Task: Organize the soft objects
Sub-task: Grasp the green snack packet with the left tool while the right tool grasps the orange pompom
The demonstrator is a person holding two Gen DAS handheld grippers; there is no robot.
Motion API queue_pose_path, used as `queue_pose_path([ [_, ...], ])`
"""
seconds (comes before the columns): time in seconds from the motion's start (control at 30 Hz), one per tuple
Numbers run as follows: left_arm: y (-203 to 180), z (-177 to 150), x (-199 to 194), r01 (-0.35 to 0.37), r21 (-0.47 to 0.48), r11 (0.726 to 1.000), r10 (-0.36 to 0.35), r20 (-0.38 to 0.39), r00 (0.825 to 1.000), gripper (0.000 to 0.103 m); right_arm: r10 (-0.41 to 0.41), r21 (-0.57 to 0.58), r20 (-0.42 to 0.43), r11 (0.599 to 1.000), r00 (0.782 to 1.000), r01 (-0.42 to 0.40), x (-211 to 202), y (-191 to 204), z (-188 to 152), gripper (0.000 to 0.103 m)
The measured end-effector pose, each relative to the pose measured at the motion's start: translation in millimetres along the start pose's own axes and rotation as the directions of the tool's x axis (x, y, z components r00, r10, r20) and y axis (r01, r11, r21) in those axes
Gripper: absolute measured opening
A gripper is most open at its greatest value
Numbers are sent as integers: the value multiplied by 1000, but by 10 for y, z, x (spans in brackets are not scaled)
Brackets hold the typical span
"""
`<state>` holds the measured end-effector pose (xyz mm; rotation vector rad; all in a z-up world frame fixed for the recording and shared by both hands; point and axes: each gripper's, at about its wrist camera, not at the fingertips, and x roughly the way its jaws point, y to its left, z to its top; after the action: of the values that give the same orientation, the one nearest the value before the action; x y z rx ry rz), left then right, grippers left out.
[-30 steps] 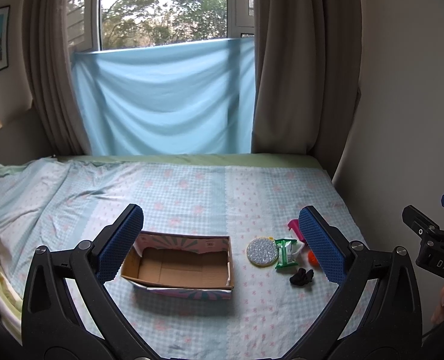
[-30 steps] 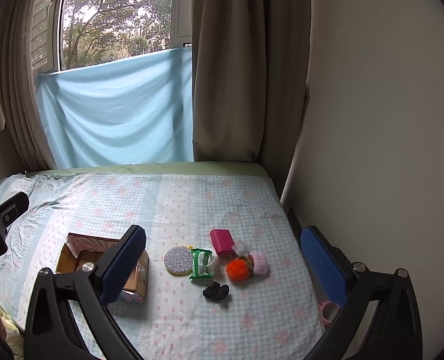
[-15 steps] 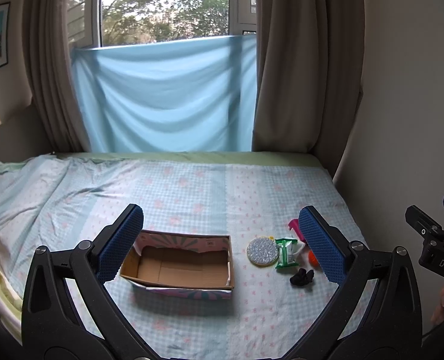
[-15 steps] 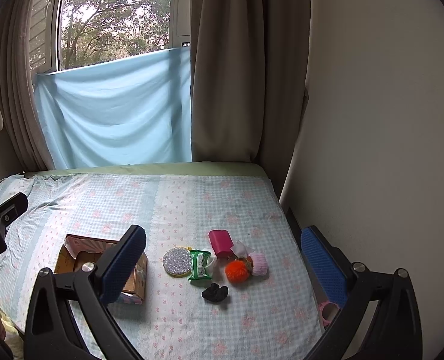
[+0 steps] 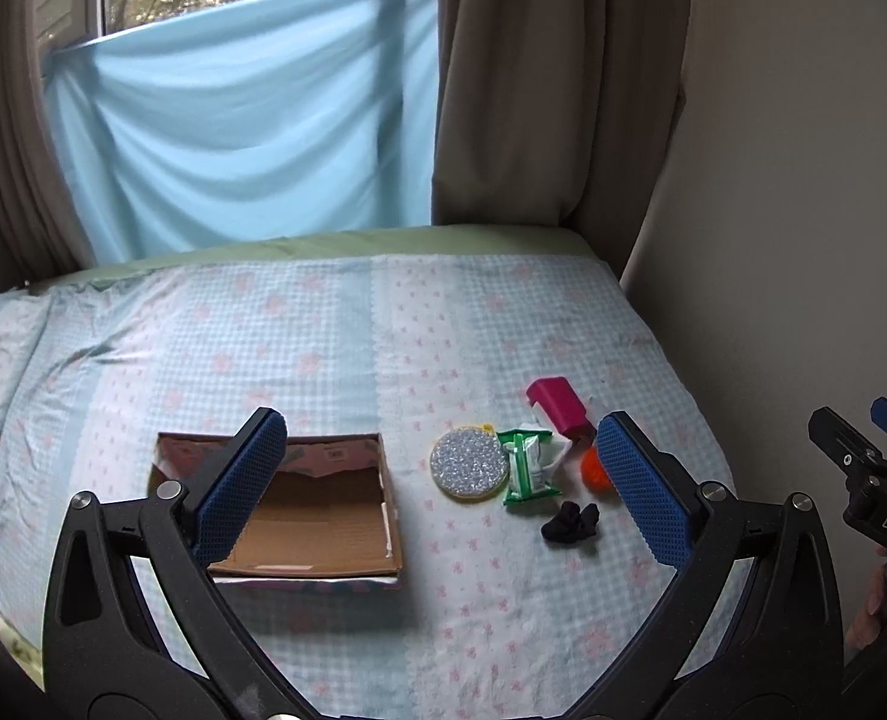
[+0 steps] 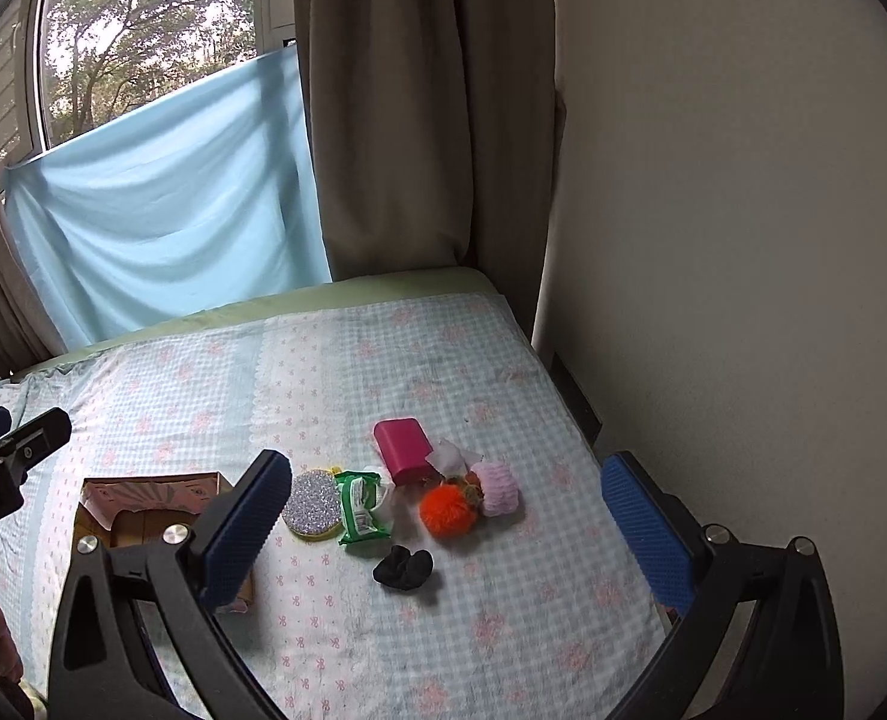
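Note:
An open, empty cardboard box [image 5: 317, 516] lies on the bed; it also shows in the right wrist view [image 6: 143, 510]. To its right sit a glittery round pad [image 6: 314, 504], a green wipes pack [image 6: 362, 507], a magenta block [image 6: 404, 450], an orange pompom [image 6: 448, 510], a pink scrunchie [image 6: 497, 486] and a black scrunchie [image 6: 404, 567]. My left gripper [image 5: 443, 492] is open above the box and the pad. My right gripper [image 6: 449, 540] is open above the pile.
The bed [image 5: 323, 348] has a light checked sheet. A wall [image 6: 743, 240] runs close along its right side. Brown curtains [image 5: 551, 90] and a blue cloth [image 5: 245, 120] hang at the window behind. The sheet wrinkles at the left.
Both grippers have tilted down and moved closer to the bed. The objects look larger and lie further up between the fingers. Nothing has been gripped.

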<state>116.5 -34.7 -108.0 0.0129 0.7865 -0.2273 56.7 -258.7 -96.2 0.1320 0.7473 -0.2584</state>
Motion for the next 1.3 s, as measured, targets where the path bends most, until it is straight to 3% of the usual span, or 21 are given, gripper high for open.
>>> queue_pose_path([
  [0.33, -479, -299, 1650, 57, -22, 998, -60, -194, 979, 102, 56, 103, -137, 994, 989, -42, 1316, -429, -367, 103],
  [0.5, -598, -485, 2355, 106, -62, 992, -120, -291, 949, 98, 101, 204, -201, 977, 974, -59, 1966, -544, -543, 103],
  [0.67, -661, -644, 2968, 136, -89, 987, -160, -379, 912, 84, 115, 297, -260, 954, 959, -34, 2487, -580, -763, 103],
  [0.8, -700, -774, 3337, 162, -104, 981, -191, -432, 882, 82, 120, 367, -297, 930, 947, -3, 2871, -612, -961, 98],
  [0.93, -716, -895, 3609, 168, -98, 981, -194, -479, 856, 73, 118, 444, -338, 895, 934, 47, 3148, -638, -1156, 88],
  [1.1, -686, -1005, 3846, 177, -105, 979, -206, -520, 829, 68, 126, 492, -366, 867, 922, 77, 3384, -610, -1286, 86],
  [1.3, -661, -1071, 3972, 199, -139, 970, -243, -542, 805, 58, 131, 500, -374, 862, 918, 80, 3595, -547, -1273, 68],
])
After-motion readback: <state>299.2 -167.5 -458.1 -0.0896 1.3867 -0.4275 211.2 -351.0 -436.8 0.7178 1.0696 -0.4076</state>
